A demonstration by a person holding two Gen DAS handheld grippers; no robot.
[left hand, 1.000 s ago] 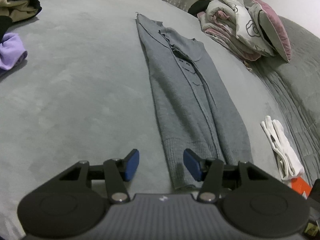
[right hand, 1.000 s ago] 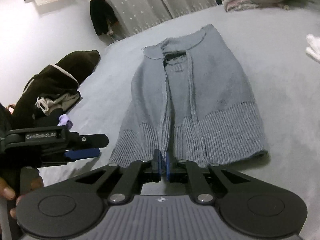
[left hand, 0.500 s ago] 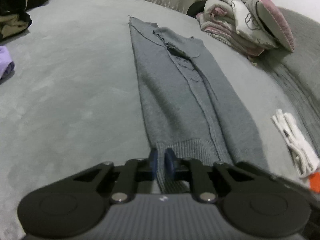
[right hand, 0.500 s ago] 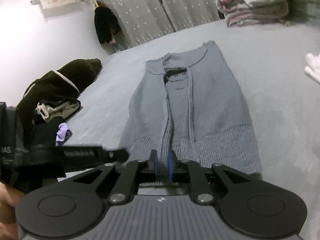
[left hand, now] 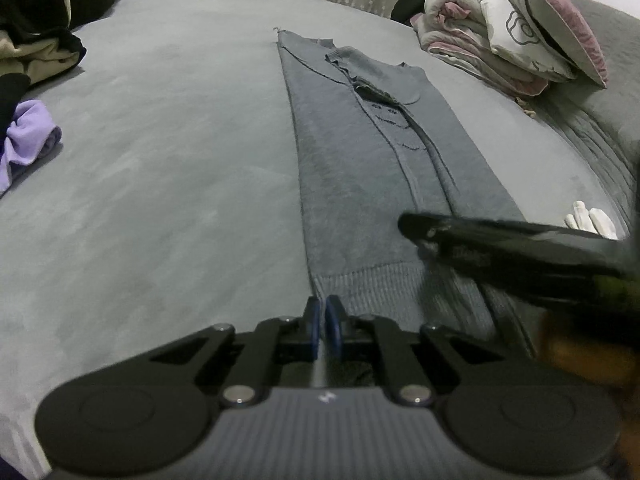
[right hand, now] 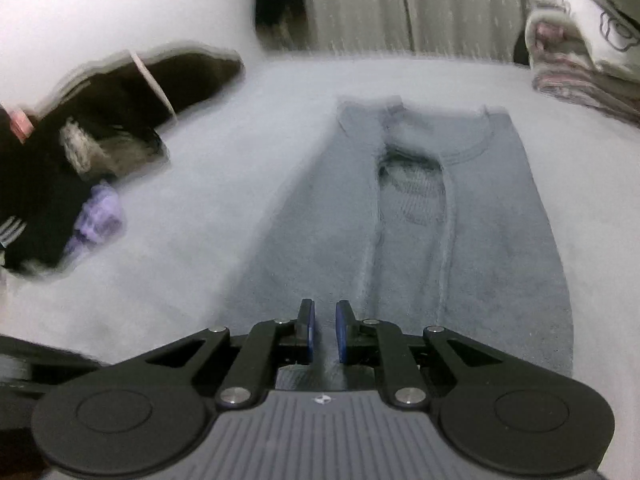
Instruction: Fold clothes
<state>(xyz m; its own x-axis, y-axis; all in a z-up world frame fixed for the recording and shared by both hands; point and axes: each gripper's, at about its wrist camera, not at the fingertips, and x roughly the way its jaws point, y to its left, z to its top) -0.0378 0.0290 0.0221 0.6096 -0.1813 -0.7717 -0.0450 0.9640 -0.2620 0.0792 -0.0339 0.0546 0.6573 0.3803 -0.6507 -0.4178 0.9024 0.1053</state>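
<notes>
**Q:** Two views are given; what fills most of each?

**A:** A grey bed surface (left hand: 168,168) spans both. On it a grey knitted sweater (left hand: 360,184) lies flat and lengthwise, neckline at the far end, ribbed hem nearest the cameras. Its sides are folded inward, so that two edges run down the middle.

**Q:** What lies around the sweater?

**A:** Far right, a stack of folded bedding (left hand: 492,36) with a pink-edged pillow leaning on it. Far left, a heap of dark clothes (left hand: 44,12), with a lilac garment (left hand: 28,136) just beside it. A small white item (left hand: 592,220) rests on the bed, right of the sweater and apart from it. The right wrist view is blurred, yet it shows the same dark heap (right hand: 120,112), the lilac garment (right hand: 98,216) and the bedding (right hand: 580,60).

**Q:** How does the left gripper stand?

**A:** The left gripper (left hand: 323,330) sits at the near left corner of the hem. Its blue pads are pressed together with a thin fold of the ribbed knit between them.

**Q:** And the right gripper?

**A:** In its own view the right gripper (right hand: 322,330) is over the near end of the sweater (right hand: 440,240). Its pads stand slightly apart, with grey fabric bunched in the narrow gap; the grip appears closed on the cloth. In the left wrist view, it (left hand: 500,252) crosses as a dark blurred bar above the hem's right part.
</notes>
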